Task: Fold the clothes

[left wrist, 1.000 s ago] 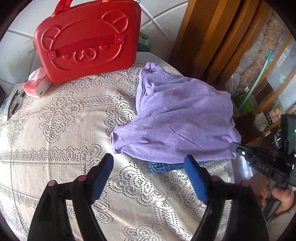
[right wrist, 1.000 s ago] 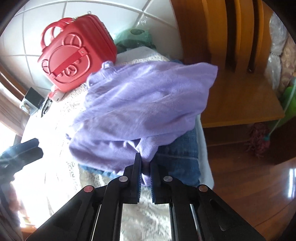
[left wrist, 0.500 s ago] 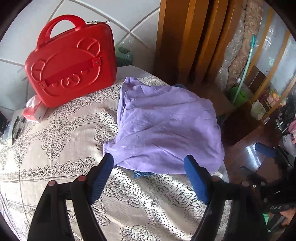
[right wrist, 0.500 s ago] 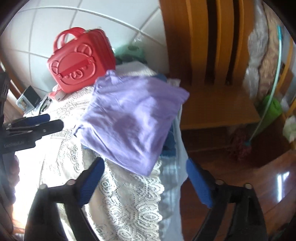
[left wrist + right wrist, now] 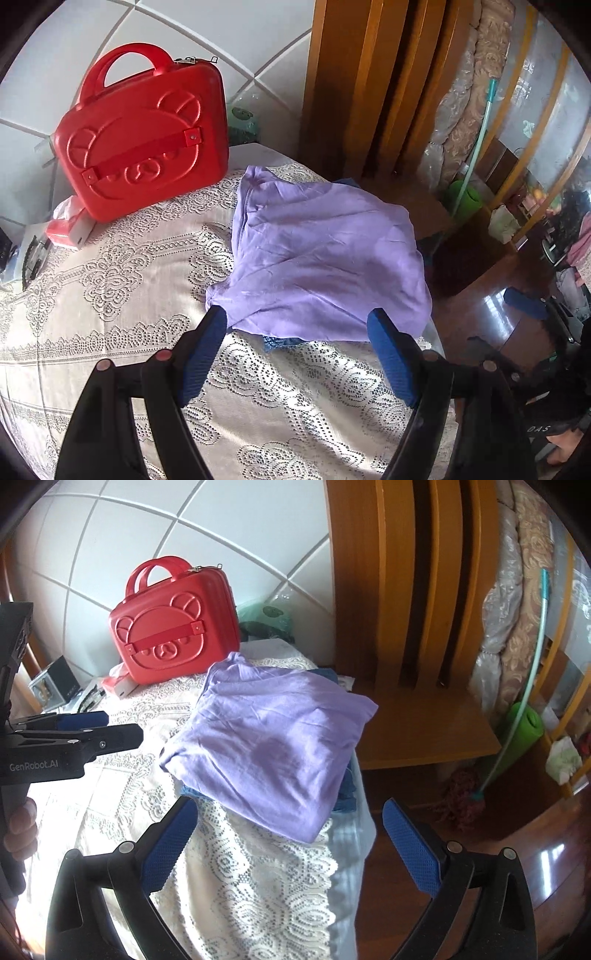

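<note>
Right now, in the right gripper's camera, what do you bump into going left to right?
Left gripper → red bear case → purple garment → wooden chair → green mop.

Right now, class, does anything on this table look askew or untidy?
Yes. The folded purple garment lies skewed over a blue garment, one corner hanging past the lace tablecloth's edge, and the blue pokes out unevenly beneath.

Black claw (image 5: 290, 830) frames, blue ribbed pads (image 5: 410, 847), silver screws.
</note>
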`<action>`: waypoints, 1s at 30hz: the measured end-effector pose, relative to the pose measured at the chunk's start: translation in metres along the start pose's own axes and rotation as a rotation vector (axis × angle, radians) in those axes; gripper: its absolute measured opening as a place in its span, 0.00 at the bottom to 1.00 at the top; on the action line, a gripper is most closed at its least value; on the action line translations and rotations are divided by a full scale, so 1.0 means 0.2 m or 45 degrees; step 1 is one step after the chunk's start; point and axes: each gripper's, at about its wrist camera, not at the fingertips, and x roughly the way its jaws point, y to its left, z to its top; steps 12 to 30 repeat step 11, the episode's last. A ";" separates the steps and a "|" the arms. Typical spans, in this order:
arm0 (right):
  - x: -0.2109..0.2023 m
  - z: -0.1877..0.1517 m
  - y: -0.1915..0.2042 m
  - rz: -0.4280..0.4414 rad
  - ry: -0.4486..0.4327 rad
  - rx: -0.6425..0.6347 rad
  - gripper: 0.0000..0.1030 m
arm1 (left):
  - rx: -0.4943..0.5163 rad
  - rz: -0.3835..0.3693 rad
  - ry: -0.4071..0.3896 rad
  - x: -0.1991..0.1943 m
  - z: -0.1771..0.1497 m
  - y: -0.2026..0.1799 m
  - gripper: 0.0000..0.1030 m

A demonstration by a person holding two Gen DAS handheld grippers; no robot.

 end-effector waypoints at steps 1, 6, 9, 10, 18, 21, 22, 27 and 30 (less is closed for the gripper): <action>-0.01 0.00 0.00 0.004 -0.002 0.010 0.99 | 0.008 0.005 -0.003 -0.01 0.00 -0.01 0.76; -0.02 0.00 0.01 0.006 -0.001 0.008 0.99 | 0.030 0.017 -0.014 -0.04 -0.02 -0.02 0.76; -0.03 0.00 0.02 0.012 -0.004 0.013 0.99 | 0.037 0.016 -0.015 -0.05 -0.03 -0.03 0.76; -0.03 0.00 0.02 0.011 -0.004 0.011 0.99 | 0.038 0.014 -0.015 -0.05 -0.03 -0.03 0.76; -0.03 0.00 0.02 0.010 -0.003 0.010 0.99 | 0.039 0.012 -0.016 -0.05 -0.04 -0.03 0.76; -0.03 0.00 0.02 0.010 -0.003 0.010 0.99 | 0.039 0.012 -0.016 -0.05 -0.04 -0.03 0.76; -0.03 0.00 0.02 0.010 -0.003 0.010 0.99 | 0.039 0.012 -0.016 -0.05 -0.04 -0.03 0.76; -0.03 0.00 0.02 0.010 -0.003 0.010 0.99 | 0.039 0.012 -0.016 -0.05 -0.04 -0.03 0.76; -0.03 0.00 0.02 0.010 -0.003 0.010 0.99 | 0.039 0.012 -0.016 -0.05 -0.04 -0.03 0.76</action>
